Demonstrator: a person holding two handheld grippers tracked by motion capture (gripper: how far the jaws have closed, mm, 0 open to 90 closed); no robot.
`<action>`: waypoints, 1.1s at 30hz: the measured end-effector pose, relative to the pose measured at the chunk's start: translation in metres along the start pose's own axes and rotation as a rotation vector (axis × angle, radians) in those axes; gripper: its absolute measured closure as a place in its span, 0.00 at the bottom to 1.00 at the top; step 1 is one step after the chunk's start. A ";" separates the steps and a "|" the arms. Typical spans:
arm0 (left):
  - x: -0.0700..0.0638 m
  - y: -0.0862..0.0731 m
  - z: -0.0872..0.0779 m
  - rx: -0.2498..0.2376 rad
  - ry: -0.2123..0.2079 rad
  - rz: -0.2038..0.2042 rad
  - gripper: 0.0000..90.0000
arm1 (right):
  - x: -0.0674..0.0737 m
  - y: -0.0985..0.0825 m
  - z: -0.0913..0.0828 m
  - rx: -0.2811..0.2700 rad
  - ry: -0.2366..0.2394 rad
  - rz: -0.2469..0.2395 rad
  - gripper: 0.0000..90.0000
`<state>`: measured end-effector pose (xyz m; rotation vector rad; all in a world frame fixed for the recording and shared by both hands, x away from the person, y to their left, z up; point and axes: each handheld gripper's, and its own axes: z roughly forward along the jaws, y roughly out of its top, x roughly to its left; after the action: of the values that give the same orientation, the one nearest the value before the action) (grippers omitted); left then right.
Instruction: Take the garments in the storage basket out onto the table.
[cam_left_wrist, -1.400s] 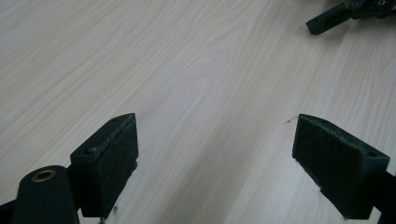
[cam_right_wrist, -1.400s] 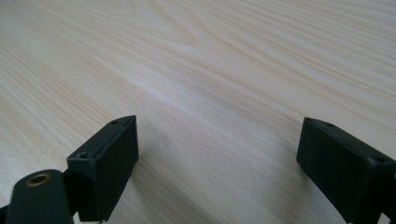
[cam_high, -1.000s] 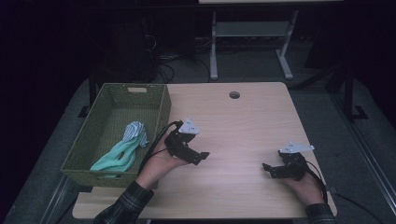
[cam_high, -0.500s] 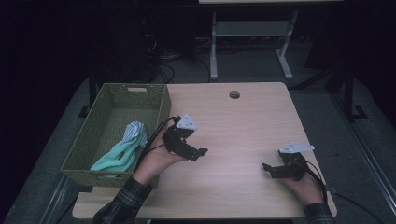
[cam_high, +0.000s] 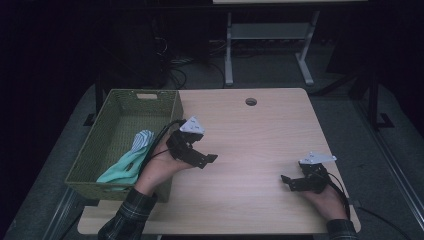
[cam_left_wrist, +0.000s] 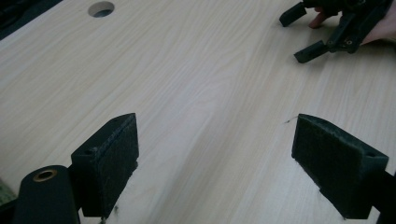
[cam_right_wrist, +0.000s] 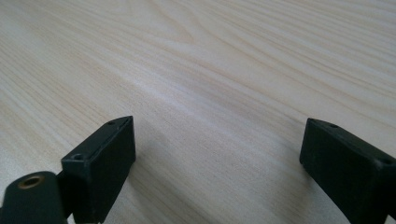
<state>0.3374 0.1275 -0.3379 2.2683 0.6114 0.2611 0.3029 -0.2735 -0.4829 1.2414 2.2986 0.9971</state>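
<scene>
My left gripper (cam_high: 206, 160) is held just above the light wooden table (cam_high: 260, 135), right beside the green woven basket (cam_high: 90, 135). In the left gripper view its jaws stand wide apart around bare wood, so the left gripper (cam_left_wrist: 215, 158) is open and holds nothing. My right gripper (cam_high: 287, 182) rests low at the table's near right, pointing left. The right gripper (cam_right_wrist: 217, 163) is also open over bare table. The right gripper (cam_left_wrist: 322, 28) shows far off in the left gripper view, jaws apart.
The basket holds a teal cloth (cam_high: 122, 167) and a blue-and-white striped cloth (cam_high: 142, 140). A round cable hole (cam_high: 251, 101) sits near the table's far edge. Beyond the table stands a metal desk frame (cam_high: 270, 35) on a dark floor.
My left gripper has drifted a little left and away, toward the basket, still open. The right gripper has stayed put.
</scene>
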 end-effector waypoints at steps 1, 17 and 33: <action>0.001 -0.001 -0.001 -0.001 0.000 -0.003 0.16 | 0.000 0.000 0.000 0.000 0.000 0.001 0.11; 0.014 -0.007 -0.019 -0.005 0.025 -0.035 0.16 | 0.000 0.000 0.000 0.000 0.001 0.000 0.11; 0.024 -0.014 -0.030 0.007 0.028 -0.057 0.16 | 0.000 0.000 0.000 0.000 0.001 0.001 0.11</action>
<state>0.3422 0.1663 -0.3269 2.2537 0.6913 0.2629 0.3029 -0.2734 -0.4829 1.2419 2.2988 0.9978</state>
